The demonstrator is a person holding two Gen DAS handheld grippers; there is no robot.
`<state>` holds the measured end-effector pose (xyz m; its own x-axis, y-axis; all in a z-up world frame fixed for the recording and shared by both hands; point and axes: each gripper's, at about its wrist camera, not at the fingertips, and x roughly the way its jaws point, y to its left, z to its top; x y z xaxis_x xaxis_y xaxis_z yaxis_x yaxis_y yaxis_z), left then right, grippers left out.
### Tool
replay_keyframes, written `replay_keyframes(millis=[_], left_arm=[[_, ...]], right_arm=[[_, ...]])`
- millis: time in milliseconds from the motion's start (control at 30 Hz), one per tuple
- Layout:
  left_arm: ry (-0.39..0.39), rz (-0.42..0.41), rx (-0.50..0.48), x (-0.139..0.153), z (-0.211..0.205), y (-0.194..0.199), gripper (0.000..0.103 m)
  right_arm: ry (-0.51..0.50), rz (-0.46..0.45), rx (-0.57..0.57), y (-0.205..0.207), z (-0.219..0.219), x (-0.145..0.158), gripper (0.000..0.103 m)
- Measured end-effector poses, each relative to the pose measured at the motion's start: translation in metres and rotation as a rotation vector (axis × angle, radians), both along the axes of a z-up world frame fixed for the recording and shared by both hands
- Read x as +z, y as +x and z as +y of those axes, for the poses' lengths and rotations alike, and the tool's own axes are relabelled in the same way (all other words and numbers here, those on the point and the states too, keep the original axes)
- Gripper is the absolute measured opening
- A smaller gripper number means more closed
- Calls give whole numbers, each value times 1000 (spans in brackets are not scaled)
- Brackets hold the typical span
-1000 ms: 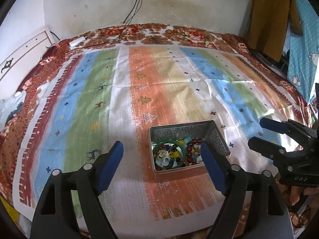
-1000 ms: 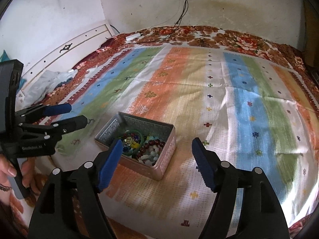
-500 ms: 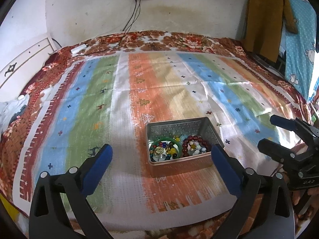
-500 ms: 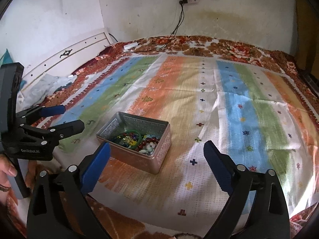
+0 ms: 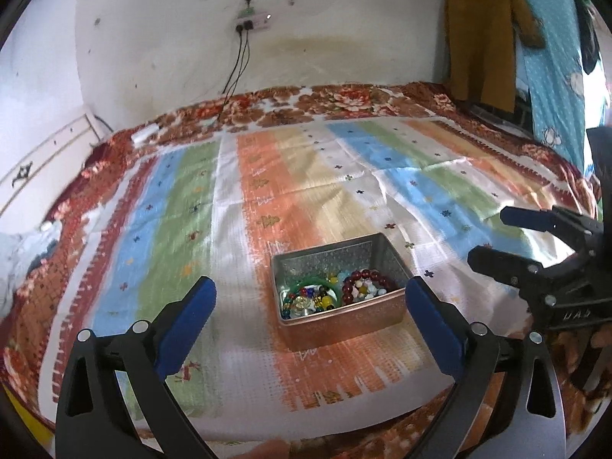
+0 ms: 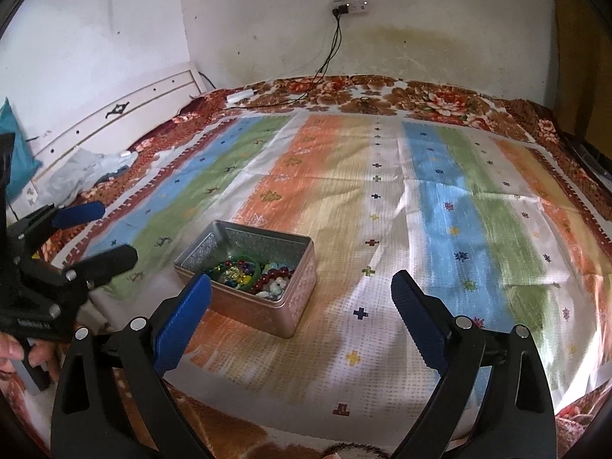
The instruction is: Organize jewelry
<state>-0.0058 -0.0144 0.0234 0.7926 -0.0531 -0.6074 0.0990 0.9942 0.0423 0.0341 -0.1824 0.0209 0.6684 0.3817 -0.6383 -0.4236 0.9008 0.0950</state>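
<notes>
- Striped cloth (image 5: 237,237) in orange, green, blue and white covers a bed with a brown floral blanket (image 5: 344,99) under it; a stained white wall with a socket strip (image 6: 350,7) and hanging cables stands behind.
- On the orange stripe near the cloth's front edge sits an open metal tin (image 5: 344,319), with no lid on it.
- Inside the tin lie a green bangle (image 5: 311,283), a dark red bead bracelet (image 5: 367,277) and a heap of mixed coloured beads (image 5: 306,302); single pieces are too small to name with confidence.
- The left gripper (image 5: 310,308) has its blue-padded tongs spread wide, nothing between the pads; in its own view the tin lies just ahead, between the two tips and apart from both.
- The right gripper (image 6: 300,306) is likewise spread wide and empty; the tin sits ahead of its left finger (image 6: 183,313), offset to that side.
- Each gripper shows at the edge of the other's view, near the tin but clear of it.
</notes>
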Motion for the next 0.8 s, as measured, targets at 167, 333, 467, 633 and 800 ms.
replay_keyframes(millis=[167, 333, 467, 633, 800], left_arm=[[4, -39, 11, 2, -1, -5, 97], [-22, -49, 40, 4, 7, -4, 97], [-36, -49, 44, 3, 10, -5, 97], [-31, -52, 38, 2, 10, -4, 97], [-37, -52, 35, 2, 10, -4, 97]], right_arm=[[-6, -13, -5, -1, 0, 0, 96], [14, -19, 5, -2, -1, 1, 96], [27, -12, 6, 0, -2, 0, 96], [14, 4, 15, 3, 2, -3, 96], [13, 5, 15, 4, 4, -4, 96]])
